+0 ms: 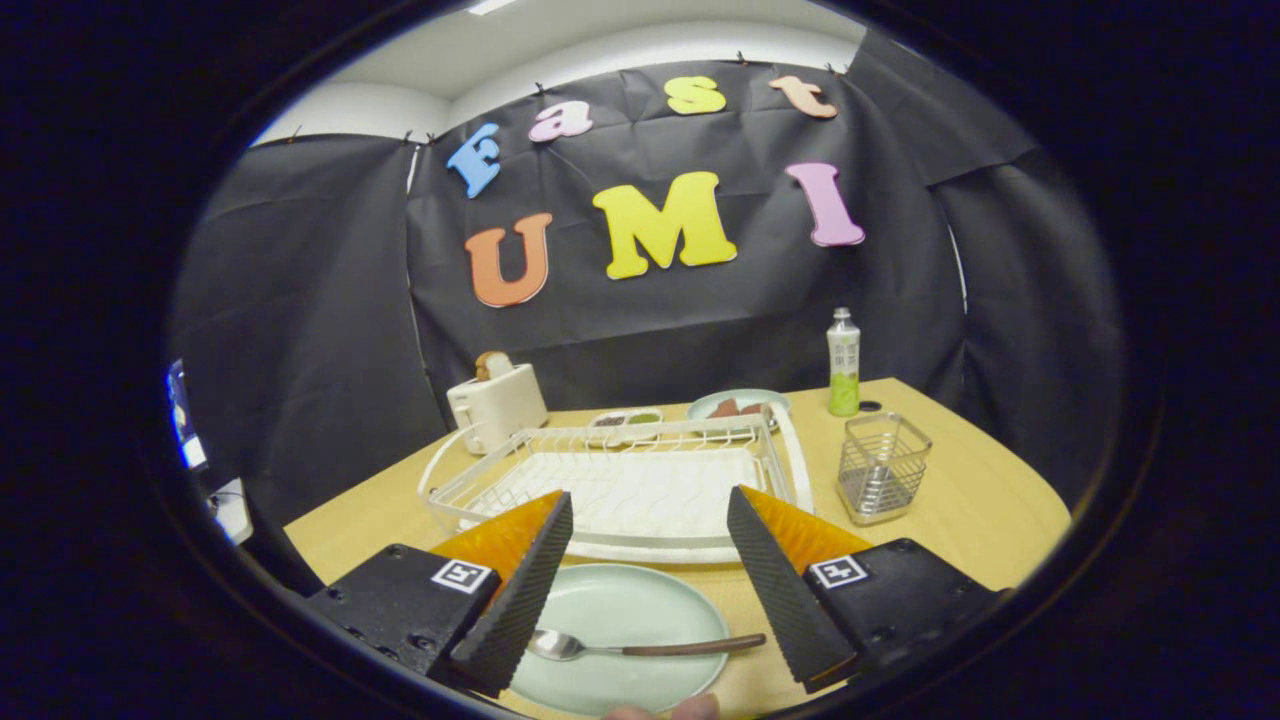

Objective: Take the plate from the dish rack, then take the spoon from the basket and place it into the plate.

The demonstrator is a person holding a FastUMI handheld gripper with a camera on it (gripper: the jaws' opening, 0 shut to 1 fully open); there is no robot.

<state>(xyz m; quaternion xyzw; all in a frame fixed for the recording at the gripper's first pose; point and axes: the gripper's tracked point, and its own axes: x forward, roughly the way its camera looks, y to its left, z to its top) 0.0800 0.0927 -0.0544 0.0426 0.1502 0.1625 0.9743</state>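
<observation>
Spoon (640, 648) lies flat in the pale green plate (600, 610), bowl toward the left finger, dark handle running right, its tip just past the plate's rim and close to the right finger. Long axis runs crosswise to the fingers, roughly level between them. Gripper (645, 580) stands spread wide, gripping nothing; spoon sits free below the gap. Plate rests on the wooden table (960, 510), just in front of the white dish rack (620, 480). Wire basket (882, 466) stands beside the rack, right of it, apparently empty. Judgement: placement looks done; a straight withdrawal up and back should clear the handle
</observation>
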